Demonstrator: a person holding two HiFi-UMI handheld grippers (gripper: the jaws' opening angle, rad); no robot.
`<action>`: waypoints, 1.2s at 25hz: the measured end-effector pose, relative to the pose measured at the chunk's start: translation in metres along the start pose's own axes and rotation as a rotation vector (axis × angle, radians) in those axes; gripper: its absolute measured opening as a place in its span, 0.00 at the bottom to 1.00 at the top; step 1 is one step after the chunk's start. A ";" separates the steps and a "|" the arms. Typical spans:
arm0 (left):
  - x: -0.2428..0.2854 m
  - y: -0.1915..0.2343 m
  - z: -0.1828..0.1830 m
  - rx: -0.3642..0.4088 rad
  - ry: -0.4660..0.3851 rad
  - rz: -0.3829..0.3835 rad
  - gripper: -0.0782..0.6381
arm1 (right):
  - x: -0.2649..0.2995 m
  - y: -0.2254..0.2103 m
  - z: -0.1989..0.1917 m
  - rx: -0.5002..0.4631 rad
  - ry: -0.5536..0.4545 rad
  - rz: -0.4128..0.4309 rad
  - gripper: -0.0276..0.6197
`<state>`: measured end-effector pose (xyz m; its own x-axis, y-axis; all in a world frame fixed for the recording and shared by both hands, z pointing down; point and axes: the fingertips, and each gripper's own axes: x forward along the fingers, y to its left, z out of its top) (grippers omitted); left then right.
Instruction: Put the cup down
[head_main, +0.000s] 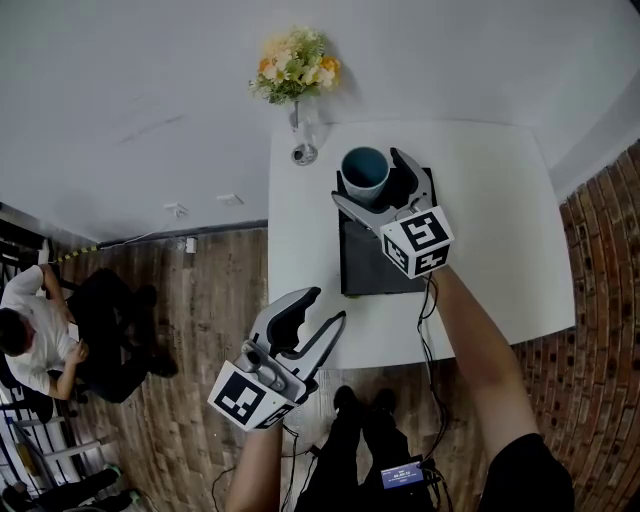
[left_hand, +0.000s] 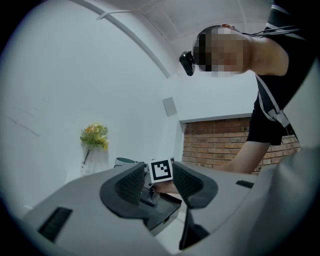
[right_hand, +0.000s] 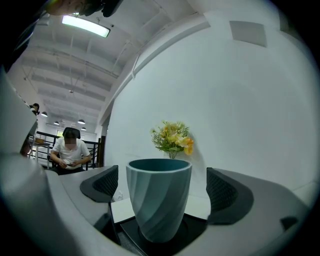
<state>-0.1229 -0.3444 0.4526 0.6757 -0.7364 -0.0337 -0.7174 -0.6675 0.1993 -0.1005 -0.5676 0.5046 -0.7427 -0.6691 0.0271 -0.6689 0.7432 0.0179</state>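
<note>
Yellow flowers (head_main: 295, 65) stand at the edge of the white table (head_main: 500, 200) — a seated person (head_main: 35, 335) well apart

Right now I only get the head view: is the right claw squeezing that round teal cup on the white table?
Observer: No. In the right gripper view the right claw stands open, with a gap on each side of the round teal cup.
Operator: Is the cup hanging or set down?
Observer: Set down: its base rests upright on a flat black slab.
Operator: Is its side plain?
Observer: No, twisted ridges run down it.
</note>
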 end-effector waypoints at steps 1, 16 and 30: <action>0.002 0.001 0.000 -0.001 -0.001 0.003 0.35 | -0.003 0.001 0.001 0.000 -0.001 0.005 0.87; 0.026 0.001 0.006 -0.002 -0.012 0.062 0.47 | -0.037 0.009 0.003 0.022 0.037 0.023 0.87; 0.023 -0.019 0.032 0.019 -0.033 0.042 0.48 | -0.089 0.034 0.055 0.040 0.000 0.042 0.87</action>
<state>-0.0996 -0.3520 0.4168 0.6393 -0.7668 -0.0578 -0.7483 -0.6376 0.1830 -0.0584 -0.4830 0.4478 -0.7703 -0.6371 0.0267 -0.6376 0.7700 -0.0232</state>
